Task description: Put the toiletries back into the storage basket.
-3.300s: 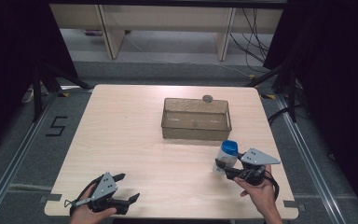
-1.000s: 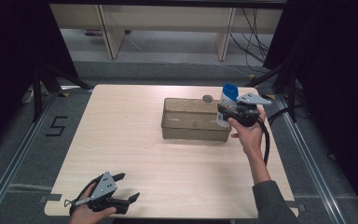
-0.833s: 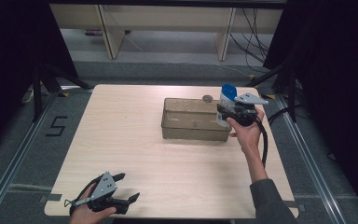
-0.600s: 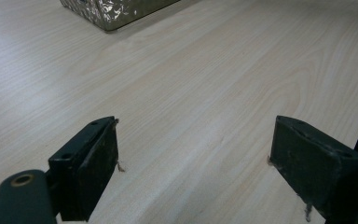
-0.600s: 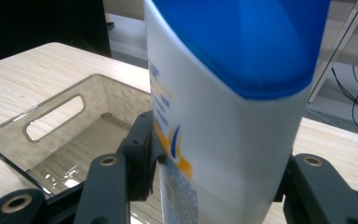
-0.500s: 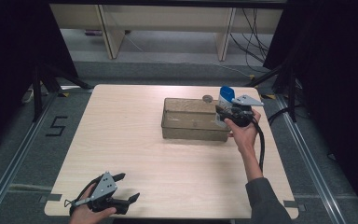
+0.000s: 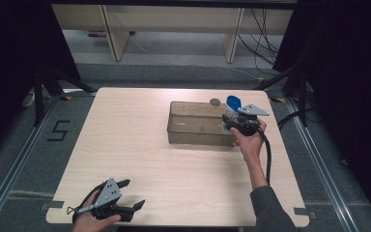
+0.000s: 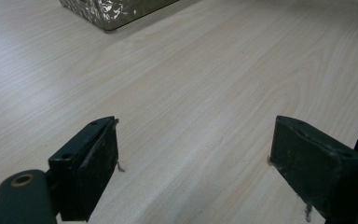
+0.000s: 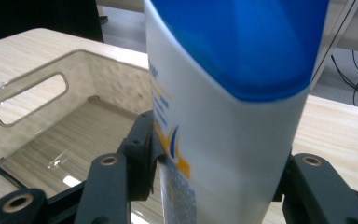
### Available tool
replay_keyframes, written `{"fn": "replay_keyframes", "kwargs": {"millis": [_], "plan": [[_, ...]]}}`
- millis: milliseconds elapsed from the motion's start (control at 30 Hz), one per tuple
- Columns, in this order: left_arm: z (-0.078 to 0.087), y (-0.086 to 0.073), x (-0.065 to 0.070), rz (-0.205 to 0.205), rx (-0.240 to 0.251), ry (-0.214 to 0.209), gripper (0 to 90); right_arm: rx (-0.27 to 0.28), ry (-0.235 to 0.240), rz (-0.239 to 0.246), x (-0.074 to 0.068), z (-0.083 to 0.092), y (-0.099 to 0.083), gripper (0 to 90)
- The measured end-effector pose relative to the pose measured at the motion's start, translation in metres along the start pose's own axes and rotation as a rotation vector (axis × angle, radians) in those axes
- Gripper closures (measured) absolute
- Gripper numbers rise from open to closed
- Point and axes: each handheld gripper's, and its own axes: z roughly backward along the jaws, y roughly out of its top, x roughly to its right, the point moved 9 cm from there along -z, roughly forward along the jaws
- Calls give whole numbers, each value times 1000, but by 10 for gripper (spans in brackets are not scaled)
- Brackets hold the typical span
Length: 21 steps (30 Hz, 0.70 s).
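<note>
High view: right hand-held gripper (image 7: pixel 232 121) gripping bottle (image 7: pixel 232 104) above bin (image 7: pixel 198 137).

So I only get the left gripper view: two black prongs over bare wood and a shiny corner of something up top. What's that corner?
Observer: It's a corner of a clear plastic bin sitting on the table.
Operator: Is anything in it?
Observer: It looks empty; the right gripper view shows a bare floor and a handle slot in its wall.
Operator: And the other hand?
Observer: The right tool is shut on a white bottle with a blue cap, held at the bin's right end.
Operator: Anything else around?
Observer: A small round grey object lies just behind the bin; I can't tell what it is.
</note>
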Motion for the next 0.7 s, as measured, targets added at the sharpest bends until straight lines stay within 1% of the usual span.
{"fn": "replay_keyframes", "kwargs": {"millis": [33, 67, 100, 133, 167, 200, 233, 267, 300, 333, 367, 433, 467, 533, 567, 600, 633, 667, 700], "plan": [[0, 0, 0, 0, -1, 0, 147, -9, -2, -19, -3, -1, -4, 517], [0, 0, 0, -6, -6, 0, 147, -9, -2, -19, -3, -1, -4, 517], [1, 0, 0, -4, -3, 0, 146, -11, 7, -10, -2, -2, -5, 517], [1, -1, -1, -15, -9, 2, 147, -8, 0, -4, -1, -4, -6, 518], [0, 0, 0, 0, 4, -2, 147, -23, 3, -38, -4, -3, -8, 518], [0, 0, 0, 2, 4, -2, 146, -11, -9, -10, -2, -5, -8, 518], [0, 0, 0, 1, 4, -1, 146, -15, -7, 4, -1, -5, -10, 518], [0, 0, 0, 1, 4, -1, 146, -15, -7, 4, -1, -5, -10, 518], [1, 0, -1, -4, 1, 3, 146, -17, -4, -14, -3, -6, -11, 518], [1, 0, 0, -5, -1, 3, 147, -9, -6, -5, -3, -7, -11, 518], [1, 0, 0, 1, -2, 2, 146, -26, -3, -17, -6, -7, -13, 519], [1, 0, 0, 2, -2, 1, 146, -29, -7, -25, -6, -7, -15, 519], [1, 0, 0, 2, -2, 1, 147, -22, -9, -16, -5, -8, -16, 519], [1, 0, 0, 0, -1, 4, 146, -25, -8, -17, -4, -8, -17, 520], [1, 0, 0, -1, -1, 3, 147, -22, -15, -4, -2, -8, -17, 519], [1, 0, 0, -3, -5, 3, 147, -21, -8, -27, -4, -8, -18, 520], [1, 0, 0, -7, -5, 3, 146, -12, -18, -9, -1, -8, -18, 520], [1, -1, -1, -13, -10, 3, 147, -28, -14, -27, -3, -7, -20, 520], [1, -1, 0, -8, -9, 2, 147, -28, -17, -11, -1, -5, -21, 520]]}}
